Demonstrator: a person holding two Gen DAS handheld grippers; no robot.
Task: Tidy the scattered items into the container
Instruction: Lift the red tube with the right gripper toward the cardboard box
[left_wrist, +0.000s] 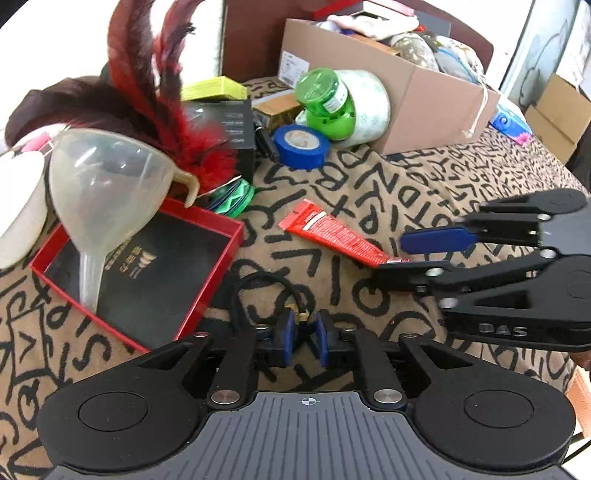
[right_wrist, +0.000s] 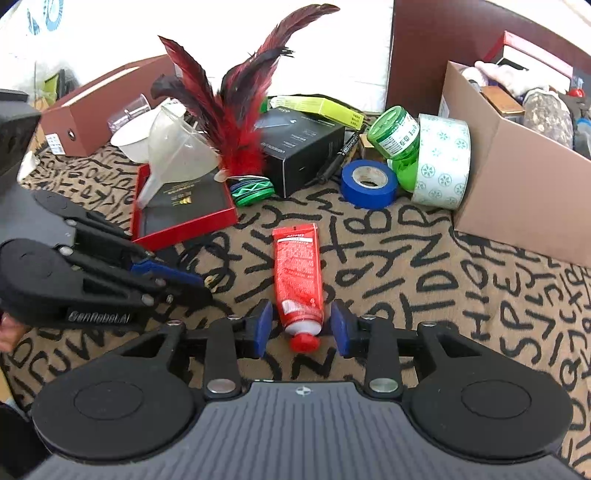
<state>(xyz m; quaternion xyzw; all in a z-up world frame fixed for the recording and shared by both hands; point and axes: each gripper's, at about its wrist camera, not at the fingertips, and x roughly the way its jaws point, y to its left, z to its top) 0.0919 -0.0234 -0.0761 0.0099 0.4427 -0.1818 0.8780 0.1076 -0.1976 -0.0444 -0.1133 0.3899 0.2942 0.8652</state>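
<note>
The right tool (right_wrist: 301, 328) stood partly spread, its two blue pads on either side of the capped end of the red tube (right_wrist: 299, 273). A narrow gap showed between each pad and the tube, so nothing was pinched. The tube lay flat on the patterned cloth (right_wrist: 424, 288) that covered the bench, its red cap nearest the camera and its flat crimped end pointing away.

The left tool (left_wrist: 306, 332) was also partly spread, its pads a little apart. Between them sat the small gold-coloured piece of a black cord loop (left_wrist: 258, 291) that lay on the cloth; whether the pads pressed on that piece could not be told. In the left view the right tool (left_wrist: 413, 251) reached in from the right side, one finger above and one below the near end of the tube (left_wrist: 332, 236).

Just beyond the cord lay a shallow red box (left_wrist: 207, 295) with a clear plastic funnel (left_wrist: 107, 184) leaning in it. Behind the funnel rose red and black feathers (left_wrist: 147, 92). Farther back sat a black carton (right_wrist: 303, 151), a roll of blue tape (right_wrist: 369, 181), a green jar (right_wrist: 395, 133) and a wide patterned tape roll (right_wrist: 443, 162). Behind those at the right stood the open cardboard box (right_wrist: 517, 192), already holding assorted things.
</note>
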